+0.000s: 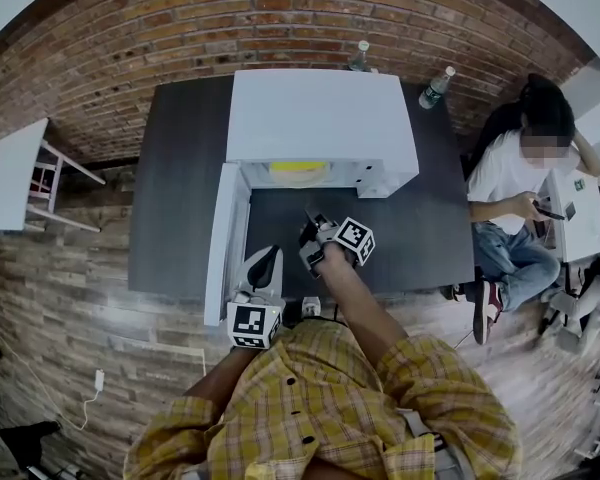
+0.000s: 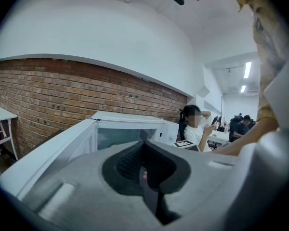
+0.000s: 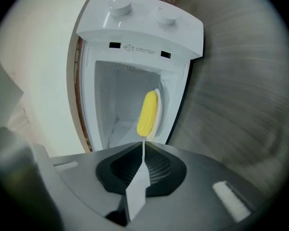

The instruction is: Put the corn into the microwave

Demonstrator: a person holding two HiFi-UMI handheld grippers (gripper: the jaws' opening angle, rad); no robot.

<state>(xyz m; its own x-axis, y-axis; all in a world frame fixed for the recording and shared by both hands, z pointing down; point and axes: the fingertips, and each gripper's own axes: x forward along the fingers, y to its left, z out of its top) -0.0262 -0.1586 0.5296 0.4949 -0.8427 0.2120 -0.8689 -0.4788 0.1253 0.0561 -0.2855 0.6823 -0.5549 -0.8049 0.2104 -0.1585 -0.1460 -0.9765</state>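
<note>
The white microwave [image 1: 320,118] stands on the dark table [image 1: 180,178] with its door [image 1: 223,243] swung open to the left. Inside, the yellow corn [image 1: 298,167] lies on a white plate; in the right gripper view the corn [image 3: 147,113] shows at the front of the cavity below the control panel [image 3: 139,28]. My right gripper [image 1: 311,220] hovers in front of the opening, apart from the corn, its jaws shut [image 3: 143,146] with nothing between them. My left gripper [image 1: 267,261] sits by the open door [image 2: 53,153], jaws shut [image 2: 144,143] and empty.
Two bottles [image 1: 435,88] [image 1: 359,56] stand behind the microwave against the brick wall. A seated person [image 1: 525,183] is at the table's right end. A white side table [image 1: 10,173] stands to the left.
</note>
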